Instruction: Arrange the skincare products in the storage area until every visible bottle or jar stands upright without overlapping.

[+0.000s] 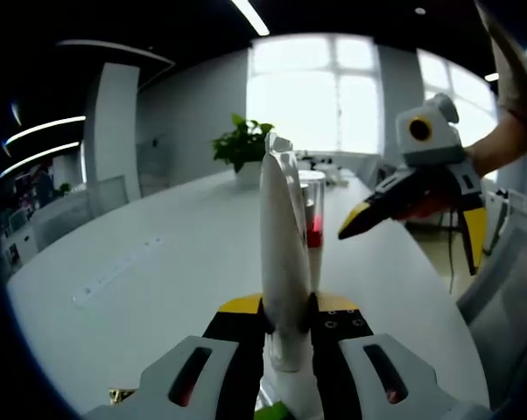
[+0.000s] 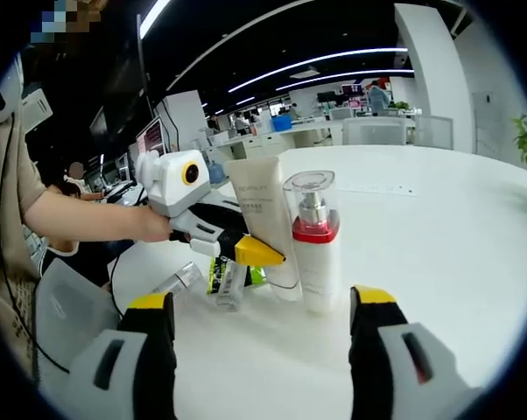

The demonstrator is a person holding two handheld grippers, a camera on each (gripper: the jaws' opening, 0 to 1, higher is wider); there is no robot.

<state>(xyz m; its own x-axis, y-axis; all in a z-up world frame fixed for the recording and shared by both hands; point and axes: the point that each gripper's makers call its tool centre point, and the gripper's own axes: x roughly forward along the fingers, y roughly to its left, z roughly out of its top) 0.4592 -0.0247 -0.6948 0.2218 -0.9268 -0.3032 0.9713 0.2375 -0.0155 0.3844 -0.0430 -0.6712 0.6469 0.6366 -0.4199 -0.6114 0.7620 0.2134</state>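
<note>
Left gripper (image 1: 288, 317) jaws are clamped on the cream-white squeeze tube (image 1: 283, 254), which we hold upright on its cap on the white table (image 1: 158, 262), just beside the clear-capped pump bottle with red collar (image 2: 313, 245). Right gripper (image 2: 262, 308) jaws stand wide apart, empty, facing both. Small bottles (image 2: 228, 282) lie flat behind the tube.

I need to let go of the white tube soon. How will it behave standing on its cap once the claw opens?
The tube is tall and narrow on a small cap, so it probably tips easily. It looks soft-walled, so the left claw may dent it. The pump bottle close beside it might get knocked.
</note>
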